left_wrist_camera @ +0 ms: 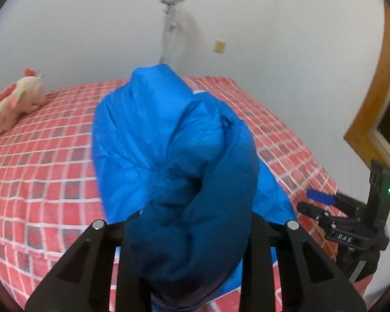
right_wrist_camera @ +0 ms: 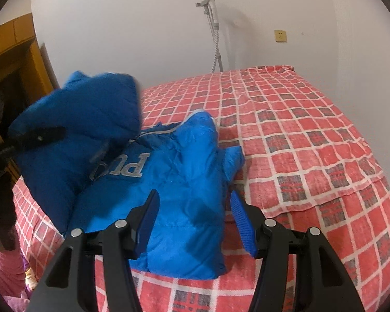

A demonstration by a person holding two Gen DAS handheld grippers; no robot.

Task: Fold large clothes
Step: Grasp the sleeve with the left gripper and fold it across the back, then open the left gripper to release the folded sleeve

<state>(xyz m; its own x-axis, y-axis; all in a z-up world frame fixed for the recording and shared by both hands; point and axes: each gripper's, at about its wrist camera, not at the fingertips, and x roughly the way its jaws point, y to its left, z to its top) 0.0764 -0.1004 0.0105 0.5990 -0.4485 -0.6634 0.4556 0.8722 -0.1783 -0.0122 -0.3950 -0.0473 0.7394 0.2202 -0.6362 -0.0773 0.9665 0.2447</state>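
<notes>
Blue quilted nylon fills the left wrist view: the left gripper (left_wrist_camera: 187, 236) is clamped on a thick bunched fold of the puffy blue padded jacket (right_wrist_camera: 169, 182), lifted clear of the bed and carried across the rest of the garment. The right gripper (right_wrist_camera: 193, 221) hangs with its blue ribbed pads spread either side of the jacket's near edge, pressing on nothing. The jacket body lies at the near corner of the red and white checked bedspread (right_wrist_camera: 312, 143), grey lettering showing. To fold well, I judge the raised part should be laid flat over the body with edges lined up, while the right gripper pins the near edge so the slippery fabric does not slide. Farther off, a pink plush toy (left_wrist_camera: 18, 98) rests near the white wall (left_wrist_camera: 273, 26).
</notes>
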